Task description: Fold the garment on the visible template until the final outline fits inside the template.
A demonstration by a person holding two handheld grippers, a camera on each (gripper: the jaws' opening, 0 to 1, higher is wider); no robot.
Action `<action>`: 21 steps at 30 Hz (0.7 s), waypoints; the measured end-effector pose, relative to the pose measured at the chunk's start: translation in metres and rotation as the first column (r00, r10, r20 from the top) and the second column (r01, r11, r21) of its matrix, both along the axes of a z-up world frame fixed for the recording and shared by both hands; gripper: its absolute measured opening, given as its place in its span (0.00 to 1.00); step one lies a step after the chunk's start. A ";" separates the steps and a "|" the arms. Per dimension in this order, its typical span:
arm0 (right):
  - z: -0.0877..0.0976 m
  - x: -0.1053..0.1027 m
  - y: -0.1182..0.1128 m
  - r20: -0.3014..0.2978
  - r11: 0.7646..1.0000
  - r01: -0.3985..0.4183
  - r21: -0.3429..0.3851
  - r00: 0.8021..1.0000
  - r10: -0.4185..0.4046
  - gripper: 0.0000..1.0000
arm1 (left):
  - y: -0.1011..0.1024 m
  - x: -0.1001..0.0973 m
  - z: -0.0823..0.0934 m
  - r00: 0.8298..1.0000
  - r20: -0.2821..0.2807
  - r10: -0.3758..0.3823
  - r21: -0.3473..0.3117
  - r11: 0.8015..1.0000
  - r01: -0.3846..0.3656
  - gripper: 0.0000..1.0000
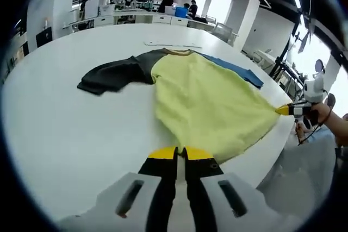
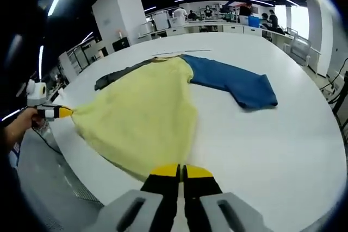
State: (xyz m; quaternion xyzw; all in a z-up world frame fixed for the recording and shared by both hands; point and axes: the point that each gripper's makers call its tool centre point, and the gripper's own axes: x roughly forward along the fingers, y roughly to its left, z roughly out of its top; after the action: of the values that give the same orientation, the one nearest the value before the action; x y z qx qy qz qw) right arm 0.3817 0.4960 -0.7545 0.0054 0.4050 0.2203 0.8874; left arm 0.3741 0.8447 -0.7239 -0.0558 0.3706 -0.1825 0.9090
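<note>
you are holding the left gripper (image 1: 180,154) with its jaws closed on the bottom hem of the yellow shirt (image 1: 209,101), and the right gripper (image 2: 180,171) is also pinching the hem at the other corner. the shirt is lying flat on the white table (image 2: 272,134), with its dark sleeve (image 1: 111,74) and blue sleeve (image 2: 234,82) spreading to the sides.

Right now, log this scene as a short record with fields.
garment: shirt, yellow body, spread flat
sleeves: dark grey sleeve; blue sleeve
surface: white table
left tongs: shut on shirt hem corner
right tongs: shut on the other hem corner
fold state: not yet folded
background: desks and people beyond the table
</note>
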 end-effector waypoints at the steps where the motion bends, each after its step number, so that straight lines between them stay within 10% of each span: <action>1: 0.000 0.000 0.000 -0.001 1.000 0.000 0.000 1.000 0.000 0.00 | -0.003 0.002 0.003 1.000 0.000 -0.004 -0.005 1.000 0.004 0.02; 8: 0.001 0.002 0.000 0.004 1.000 0.002 0.002 1.000 -0.002 0.00 | -0.031 0.033 0.023 0.995 0.061 -0.079 0.000 0.997 0.079 0.02; 21: -0.002 0.003 -0.003 -0.001 1.000 0.024 0.010 1.000 -0.024 0.00 | -0.086 0.071 -0.007 0.983 0.021 -0.180 0.036 0.983 0.179 0.02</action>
State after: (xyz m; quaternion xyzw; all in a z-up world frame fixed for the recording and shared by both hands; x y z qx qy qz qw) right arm 0.3849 0.4930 -0.7562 0.0146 0.4041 0.2118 0.8897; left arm 0.4449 0.7589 -0.7308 -0.0047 0.3661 -0.2582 0.8940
